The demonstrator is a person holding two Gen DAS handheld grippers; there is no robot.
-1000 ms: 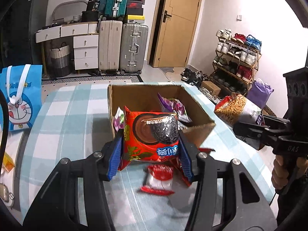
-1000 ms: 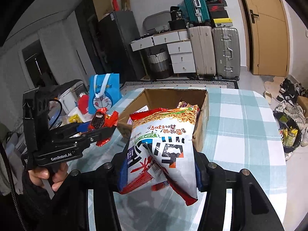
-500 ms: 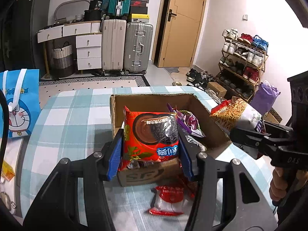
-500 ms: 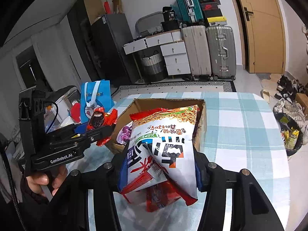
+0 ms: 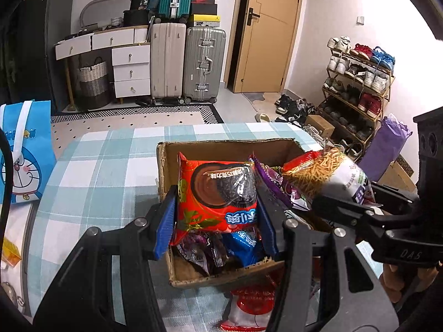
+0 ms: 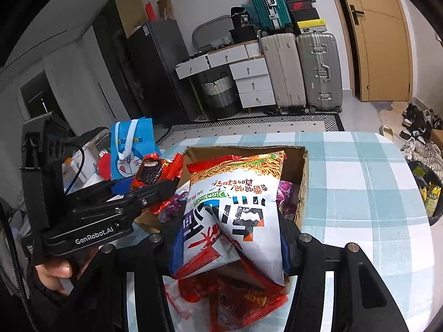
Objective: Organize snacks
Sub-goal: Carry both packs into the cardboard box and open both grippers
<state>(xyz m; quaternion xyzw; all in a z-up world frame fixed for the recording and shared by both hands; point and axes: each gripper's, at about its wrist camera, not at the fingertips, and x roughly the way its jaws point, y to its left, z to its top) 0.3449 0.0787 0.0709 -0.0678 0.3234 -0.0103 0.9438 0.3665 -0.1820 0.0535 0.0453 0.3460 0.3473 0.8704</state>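
Observation:
My left gripper (image 5: 217, 207) is shut on a red cookie packet (image 5: 216, 193) and holds it above the open cardboard box (image 5: 221, 278). My right gripper (image 6: 229, 232) is shut on a white-and-orange noodle-snack bag (image 6: 232, 210), also over the box (image 6: 301, 191). In the left wrist view the right gripper (image 5: 357, 202) holds that bag (image 5: 324, 174) over the box's right side. In the right wrist view the left gripper (image 6: 155, 182) holds the red packet (image 6: 155, 170) over the box's left edge. Purple and blue snack packs (image 5: 216, 251) lie inside the box.
The box stands on a table with a teal checked cloth (image 5: 91, 182). Red snack packs (image 5: 253, 307) lie on the cloth in front of the box, also seen in the right wrist view (image 6: 235, 296). A blue Doraemon bag (image 5: 22, 152) stands at the left.
Both grippers have moved forward and up with their snacks, from in front of the box to above its opening. Both grips are unchanged.

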